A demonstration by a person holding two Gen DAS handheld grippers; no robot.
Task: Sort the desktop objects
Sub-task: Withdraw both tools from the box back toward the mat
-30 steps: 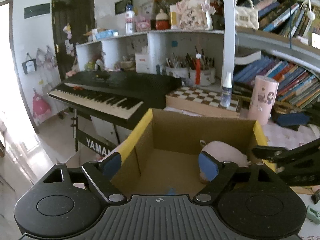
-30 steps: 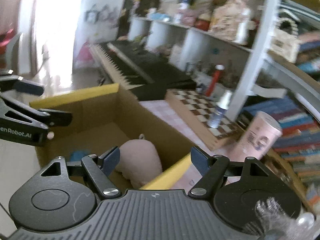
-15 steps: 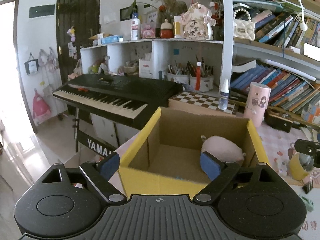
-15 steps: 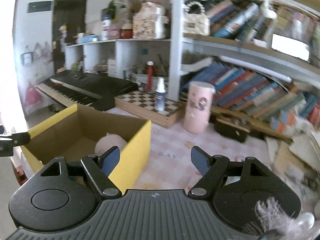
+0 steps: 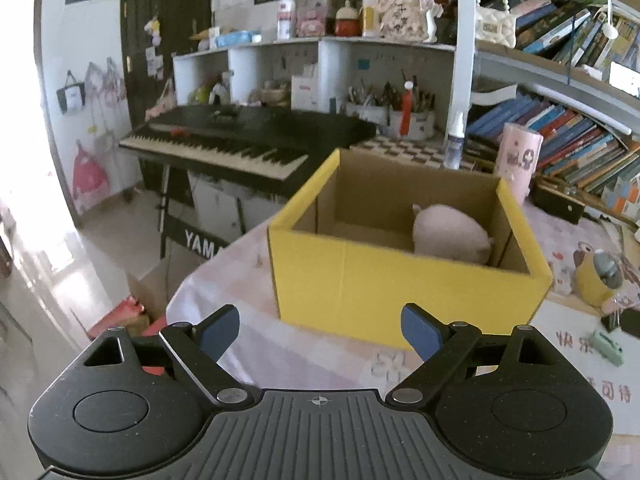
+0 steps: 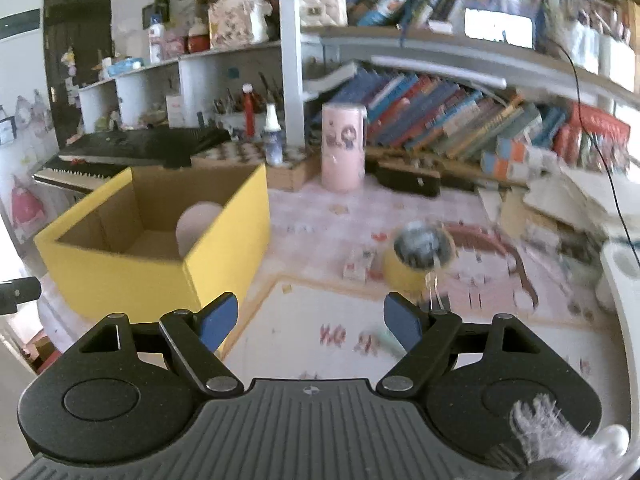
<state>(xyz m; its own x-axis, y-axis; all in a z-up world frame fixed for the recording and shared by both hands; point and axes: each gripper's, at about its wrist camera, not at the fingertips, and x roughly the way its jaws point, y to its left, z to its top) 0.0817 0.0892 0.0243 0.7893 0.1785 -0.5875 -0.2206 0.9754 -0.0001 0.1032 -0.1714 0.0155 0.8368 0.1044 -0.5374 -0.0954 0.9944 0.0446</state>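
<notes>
A yellow cardboard box (image 5: 400, 280) stands open on the pink patterned tablecloth, with a pink plush toy (image 5: 448, 236) lying inside at its right. My left gripper (image 5: 320, 330) hovers just in front of the box's near wall, open and empty. In the right wrist view the box (image 6: 120, 276) is at the left with the plush (image 6: 196, 224) inside. My right gripper (image 6: 310, 320) is over the tablecloth to the box's right, its jaws opening with nothing between them. Ahead of it are a yellow cup (image 6: 416, 256), a small carton (image 6: 358, 264) and a pale green item (image 6: 384, 340).
A pink cylinder (image 6: 344, 148), a spray bottle (image 6: 273, 140) and a black case (image 6: 408, 178) stand behind the box, before shelves of books. A chessboard (image 5: 400, 152) and an electric keyboard (image 5: 240, 140) lie beyond. The table edge drops off left of the box (image 5: 180, 304).
Both grippers have drawn back from over the box, so its yellow front wall now shows. The right gripper swung right and rolled level, bringing the cup and tablecloth into view.
</notes>
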